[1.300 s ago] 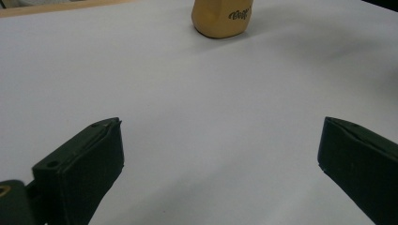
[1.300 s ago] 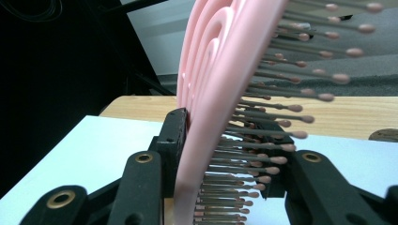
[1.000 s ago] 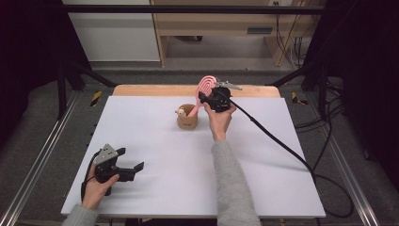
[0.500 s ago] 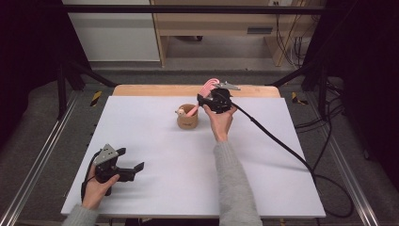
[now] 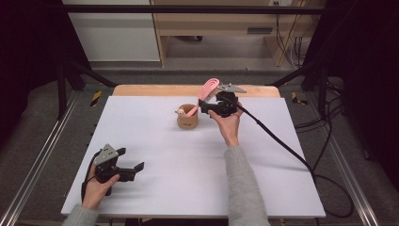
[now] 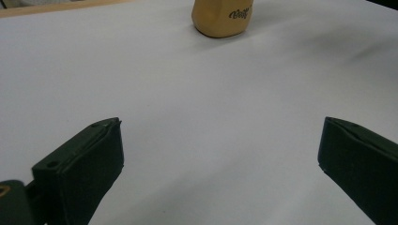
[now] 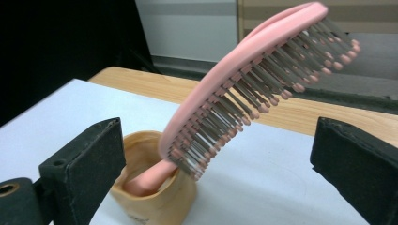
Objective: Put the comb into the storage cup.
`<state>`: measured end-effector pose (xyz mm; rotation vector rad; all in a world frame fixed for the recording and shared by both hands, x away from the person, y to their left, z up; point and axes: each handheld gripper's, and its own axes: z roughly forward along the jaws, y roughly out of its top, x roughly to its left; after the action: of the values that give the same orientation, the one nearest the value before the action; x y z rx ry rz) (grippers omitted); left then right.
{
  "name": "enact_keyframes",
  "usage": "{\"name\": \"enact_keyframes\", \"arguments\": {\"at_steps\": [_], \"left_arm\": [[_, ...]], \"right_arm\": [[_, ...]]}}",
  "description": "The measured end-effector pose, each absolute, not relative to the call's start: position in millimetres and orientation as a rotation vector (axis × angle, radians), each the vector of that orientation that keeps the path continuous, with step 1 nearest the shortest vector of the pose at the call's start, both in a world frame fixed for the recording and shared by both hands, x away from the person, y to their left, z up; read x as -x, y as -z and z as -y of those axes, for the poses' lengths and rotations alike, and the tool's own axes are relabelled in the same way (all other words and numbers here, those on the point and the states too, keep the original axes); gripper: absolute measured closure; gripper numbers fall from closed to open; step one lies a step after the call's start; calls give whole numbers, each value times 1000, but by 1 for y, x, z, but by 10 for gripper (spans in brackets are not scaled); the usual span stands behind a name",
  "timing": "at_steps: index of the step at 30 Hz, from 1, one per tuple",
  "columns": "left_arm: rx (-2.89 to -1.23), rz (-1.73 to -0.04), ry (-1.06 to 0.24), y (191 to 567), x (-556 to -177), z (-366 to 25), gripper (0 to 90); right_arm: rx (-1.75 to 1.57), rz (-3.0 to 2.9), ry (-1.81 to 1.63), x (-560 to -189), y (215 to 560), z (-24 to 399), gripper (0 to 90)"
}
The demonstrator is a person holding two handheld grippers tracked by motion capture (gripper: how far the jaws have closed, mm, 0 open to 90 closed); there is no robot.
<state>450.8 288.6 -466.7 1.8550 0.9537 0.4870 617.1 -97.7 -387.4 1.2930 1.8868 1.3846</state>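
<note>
Two grippers, one cup, one brush. Left gripper (image 5: 126,170) rests well left of the tan cup (image 5: 187,117), jaws wide, empty. One pink hairbrush (image 5: 205,94) stands handle-down in the cup. Just right of the cup, the right gripper (image 5: 203,107) has just been opening, jaws clear of the brush.

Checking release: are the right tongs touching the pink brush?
Apart. The right gripper view shows the right tongs, just opened, with clear gaps on both sides of the pink brush, which leans in the cup.
</note>
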Motion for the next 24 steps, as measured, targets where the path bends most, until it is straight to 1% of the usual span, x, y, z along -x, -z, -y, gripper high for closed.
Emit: {"name": "enact_keyframes", "arguments": {"at_steps": [8, 18, 24], "left_arm": [[-1862, -953, -487, 468, -451, -288, 5], [-1862, -947, -484, 468, -451, -288, 4], [-1861, -945, -482, 468, -451, -288, 4]], "right_arm": [[-1234, -1927, -1403, -599, 378, 107, 4], [-1066, -2009, -1414, -567, 368, 111, 2], [-1032, -2031, -1456, -552, 369, 121, 2]]}}
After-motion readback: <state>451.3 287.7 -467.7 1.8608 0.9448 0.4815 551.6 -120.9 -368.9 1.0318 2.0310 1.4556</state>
